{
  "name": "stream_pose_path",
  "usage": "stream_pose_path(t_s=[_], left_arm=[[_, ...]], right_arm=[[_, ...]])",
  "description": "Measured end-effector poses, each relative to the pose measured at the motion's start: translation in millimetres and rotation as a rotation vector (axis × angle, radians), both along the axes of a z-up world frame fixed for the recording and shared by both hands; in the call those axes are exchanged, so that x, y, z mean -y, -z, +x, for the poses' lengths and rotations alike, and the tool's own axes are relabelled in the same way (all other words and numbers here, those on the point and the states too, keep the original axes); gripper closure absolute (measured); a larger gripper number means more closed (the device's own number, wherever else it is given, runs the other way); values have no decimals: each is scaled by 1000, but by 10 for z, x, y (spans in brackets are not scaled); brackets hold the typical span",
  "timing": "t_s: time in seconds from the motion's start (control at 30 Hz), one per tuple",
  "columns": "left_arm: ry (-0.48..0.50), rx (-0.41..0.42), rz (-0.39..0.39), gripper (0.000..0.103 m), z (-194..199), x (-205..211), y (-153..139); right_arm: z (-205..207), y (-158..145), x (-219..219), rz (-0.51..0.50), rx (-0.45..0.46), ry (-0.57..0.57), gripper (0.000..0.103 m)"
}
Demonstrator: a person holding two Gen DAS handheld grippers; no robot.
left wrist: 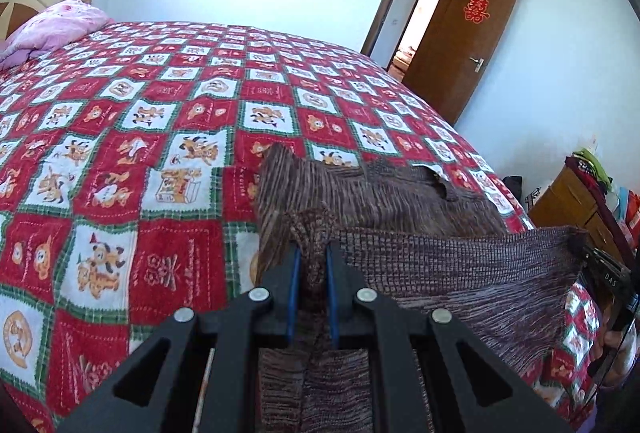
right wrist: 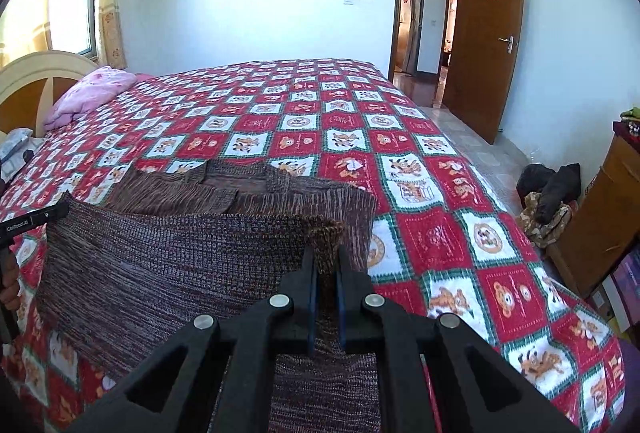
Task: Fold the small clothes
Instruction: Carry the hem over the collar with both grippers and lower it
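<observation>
A brown knitted sweater [left wrist: 400,193] lies on the near part of the bed, its near edge lifted and stretched between both grippers. My left gripper [left wrist: 313,249] is shut on the sweater's left near corner, with knit bunched between its blue pads. My right gripper [right wrist: 326,253] is shut on the right near corner of the sweater [right wrist: 180,253]. The right gripper shows at the right edge of the left wrist view [left wrist: 580,245]; the left gripper shows at the left edge of the right wrist view [right wrist: 60,213]. The far part of the sweater lies flat on the bedspread.
The bed has a red, white and green checked cartoon bedspread [right wrist: 360,137]. A pink pillow [right wrist: 96,93] lies by the headboard [right wrist: 36,85]. A wooden cabinet [right wrist: 608,213] and dark clothes on the floor [right wrist: 548,193] are at the right. A brown door [right wrist: 488,33] stands open.
</observation>
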State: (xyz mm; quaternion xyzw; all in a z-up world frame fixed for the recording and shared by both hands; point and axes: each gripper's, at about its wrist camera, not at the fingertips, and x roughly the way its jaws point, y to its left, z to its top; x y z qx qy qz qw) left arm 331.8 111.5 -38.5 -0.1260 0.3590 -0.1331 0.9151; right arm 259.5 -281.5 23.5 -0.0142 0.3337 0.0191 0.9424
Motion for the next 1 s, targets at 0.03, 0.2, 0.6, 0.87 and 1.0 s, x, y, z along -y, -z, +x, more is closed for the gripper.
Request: stream_pose_path(t_s=[0.03, 0.2, 0.6, 0.87, 1.0], left_arm=[[-3, 0, -1, 91, 45, 0, -4], [-17, 12, -13, 90, 254, -11, -53], [-68, -11, -29, 90, 779, 6, 21], [-102, -7, -18, 90, 1085, 68, 86], [-125, -15, -3, 90, 1248, 80, 163]], right_arm=[[47, 4, -2, -4, 0, 2, 96], [334, -26, -18, -34, 12, 8, 96], [880, 79, -23, -74, 8, 26, 96], [1354, 187, -6, -88, 12, 56, 96], [1579, 300, -39, -120, 13, 74, 96]])
